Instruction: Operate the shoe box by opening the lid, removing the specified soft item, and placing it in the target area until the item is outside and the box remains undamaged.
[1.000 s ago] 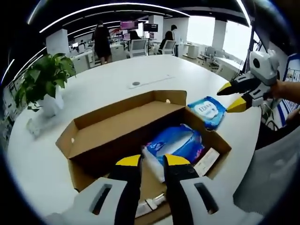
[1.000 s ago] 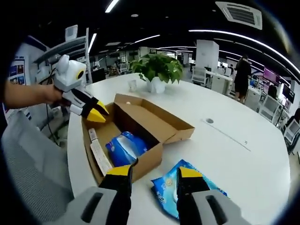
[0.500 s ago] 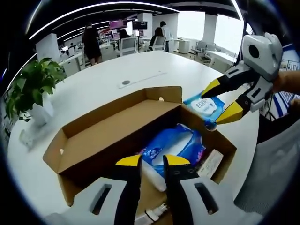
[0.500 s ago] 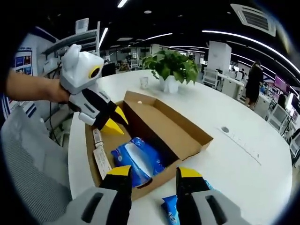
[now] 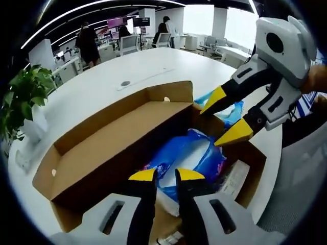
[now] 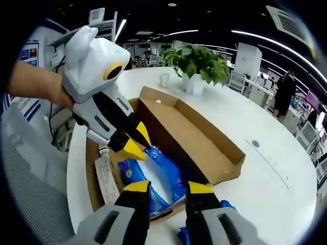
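Both grippers have closed in over the open shoe box (image 5: 110, 138) on the white surface (image 5: 127, 66) since a second ago. At lower centre, the left gripper (image 5: 166, 176) has its jaws nearly pressed together above the blue soft pack (image 5: 191, 150) inside the box. From the upper right, the right gripper (image 5: 225, 118) hangs spread over it. Behind, a potted plant (image 6: 196, 61) and office desks with people standing.

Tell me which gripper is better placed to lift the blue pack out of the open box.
Probably the right gripper: its jaws are spread open just above the blue pack inside the shoe box. The left gripper has its jaws nearly together.
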Tool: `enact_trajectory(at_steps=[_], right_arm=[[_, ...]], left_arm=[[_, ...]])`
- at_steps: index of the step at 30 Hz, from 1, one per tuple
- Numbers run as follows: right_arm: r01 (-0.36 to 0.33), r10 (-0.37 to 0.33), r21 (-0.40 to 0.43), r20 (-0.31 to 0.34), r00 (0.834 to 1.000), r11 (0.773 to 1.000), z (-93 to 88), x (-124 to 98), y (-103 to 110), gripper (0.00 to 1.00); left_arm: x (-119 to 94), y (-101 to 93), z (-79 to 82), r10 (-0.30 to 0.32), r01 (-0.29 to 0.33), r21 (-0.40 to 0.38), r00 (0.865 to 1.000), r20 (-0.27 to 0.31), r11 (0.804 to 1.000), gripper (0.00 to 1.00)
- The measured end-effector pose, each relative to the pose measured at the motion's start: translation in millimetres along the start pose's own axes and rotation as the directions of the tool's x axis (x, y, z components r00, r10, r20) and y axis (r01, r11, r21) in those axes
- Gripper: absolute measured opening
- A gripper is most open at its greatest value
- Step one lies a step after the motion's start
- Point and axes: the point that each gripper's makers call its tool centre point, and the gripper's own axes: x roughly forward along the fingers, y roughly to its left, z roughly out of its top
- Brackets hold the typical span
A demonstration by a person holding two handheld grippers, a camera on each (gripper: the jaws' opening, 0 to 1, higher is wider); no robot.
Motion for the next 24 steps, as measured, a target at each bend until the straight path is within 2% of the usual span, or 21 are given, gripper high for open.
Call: enact_trajectory(at_steps=[2, 5, 9, 17, 24], right_arm=[[0.006, -0.006, -0.025, -0.009, 1.0, 1.0, -0.3, 4.5, -0.8, 0.16], [0.002, -0.002, -0.022, -0.025, 1.0, 1.0, -1.8, 12.4, -1.2, 0.12], [0.018, -0.019, -0.021, -0.034, 0.999, 1.0, -0.5, 18.9, -4.6, 0.03], [0.019, -0.022, -0.056, -0.069, 0.997, 0.998, -4.5, 26.8, -2.0, 0.0], [0.018, -0.02, -0.049, -0.047, 0.999, 0.999, -0.7, 23.4, -0.7, 0.0]], left_arm=[[3.3, -1.7, -0.7, -0.004, 0.004, 0.012, 1.0, -0.004, 1.0, 0.12], [8.0, 0.7, -0.9, 0.013, -0.013, 0.052, 1.0, -0.008, 0.999, 0.09], [13.5, 3.1, -1.3, 0.019, -0.018, 0.063, 1.0, -0.014, 0.998, 0.08], [15.3, 1.9, -3.3, 0.017, -0.016, 0.085, 1.0, -0.008, 0.996, 0.02], [5.1, 3.0, -0.6, 0.022, -0.023, 0.076, 1.0, 0.022, 0.997, 0.0]])
